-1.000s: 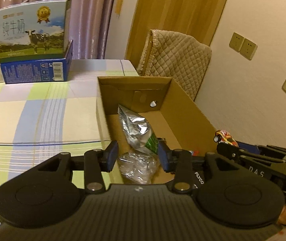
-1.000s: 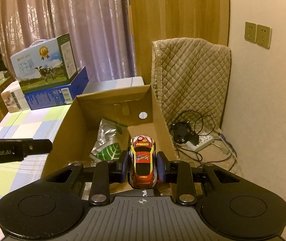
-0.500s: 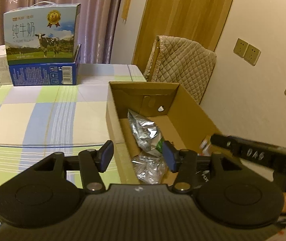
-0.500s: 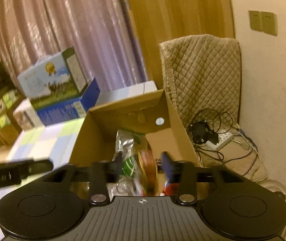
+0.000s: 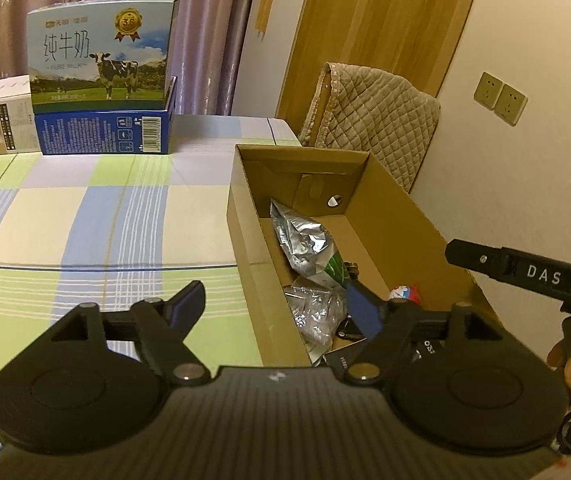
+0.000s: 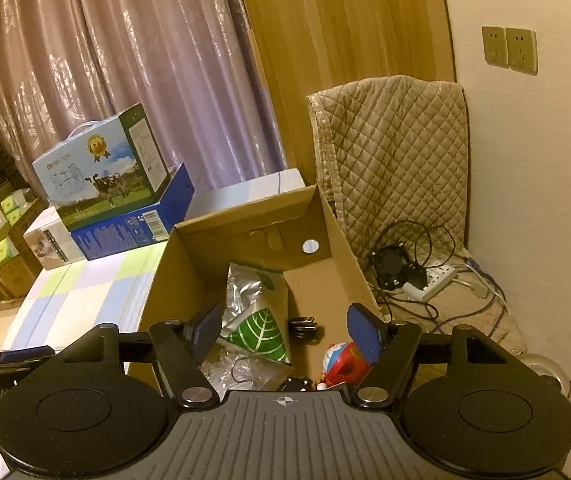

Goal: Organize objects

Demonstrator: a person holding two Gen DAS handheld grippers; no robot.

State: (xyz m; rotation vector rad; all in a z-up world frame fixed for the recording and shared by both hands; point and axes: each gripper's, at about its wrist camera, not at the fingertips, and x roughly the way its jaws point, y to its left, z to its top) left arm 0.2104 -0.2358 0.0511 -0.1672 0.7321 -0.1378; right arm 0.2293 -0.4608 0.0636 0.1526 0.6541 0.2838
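An open cardboard box (image 5: 401, 220) stands at the right edge of the checked table (image 5: 85, 216). Inside lie a silver foil bag with a green leaf (image 6: 261, 320), a crumpled clear plastic bag (image 5: 317, 312), a small black item (image 6: 305, 326) and a red toy with a blue-and-white face (image 6: 343, 364). My right gripper (image 6: 285, 330) hangs open over the box's near end with nothing between its fingers. I cannot clearly pick out the toy car. My left gripper (image 5: 277, 308) is opening and holds nothing. One of its fingers is over the table and the other over the box.
A milk carton (image 5: 101, 52) sits on a blue box (image 5: 101, 132) at the table's far side, beside a white box (image 5: 1, 120). A quilted cover (image 6: 393, 152) leans behind the cardboard box. A power strip with cables (image 6: 433, 280) lies on the floor to the right.
My right gripper opened and the toy car left its jaws, dropping toward the box. My left gripper's jaws spread wider and its view shifted left, showing more table.
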